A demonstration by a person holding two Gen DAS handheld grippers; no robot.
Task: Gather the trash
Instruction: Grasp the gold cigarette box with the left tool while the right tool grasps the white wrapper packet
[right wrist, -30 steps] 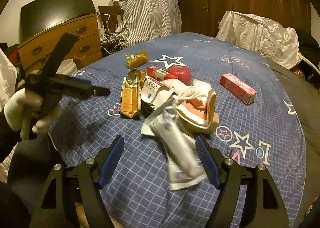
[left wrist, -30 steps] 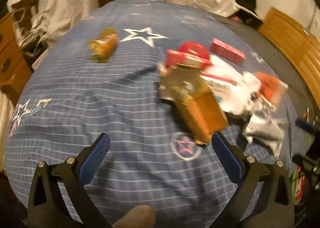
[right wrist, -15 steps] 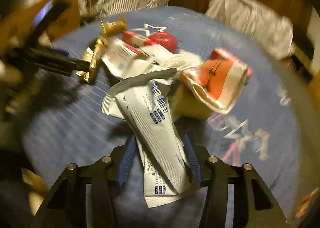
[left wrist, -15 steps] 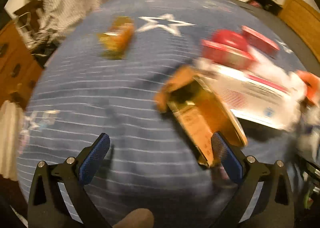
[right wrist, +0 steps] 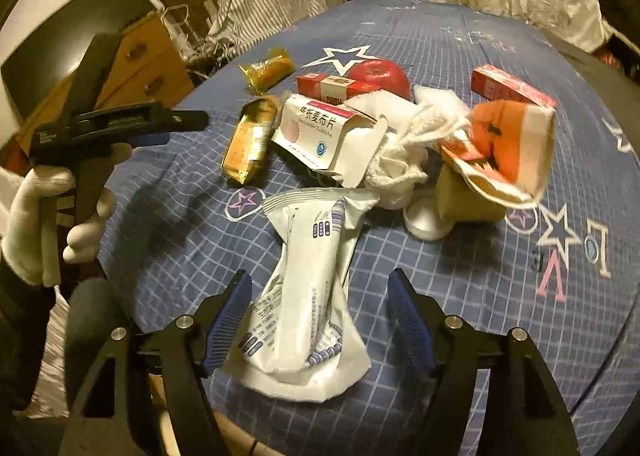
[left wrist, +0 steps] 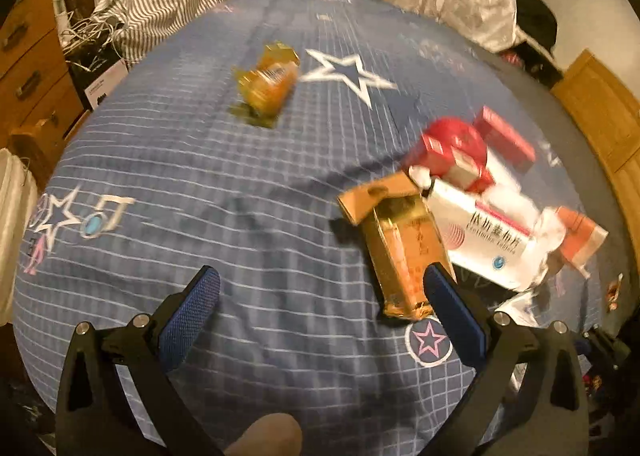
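The right gripper [right wrist: 320, 316] tilts steeply down, fingers just reopened wide astride the crumpled white plastic wrapper [right wrist: 308, 296], not pressing it, on the blue checked bed cover [right wrist: 500, 288]. The left gripper [left wrist: 320, 316], in a white-gloved hand [right wrist: 56, 216], gapes beside the gold carton [left wrist: 404, 248].

Blue star-patterned checked cloth [right wrist: 460, 268], red apple [right wrist: 380, 76], gold carton [left wrist: 404, 252], white wrapper [right wrist: 308, 296]

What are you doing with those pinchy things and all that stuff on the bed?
A person is picking up trash from a blue star-patterned bedspread. The right gripper sits around a crumpled white plastic wrapper; its jaws have just been opening and do not press it. The left gripper is open beside a gold carton, holding nothing. A red apple lies among the litter.
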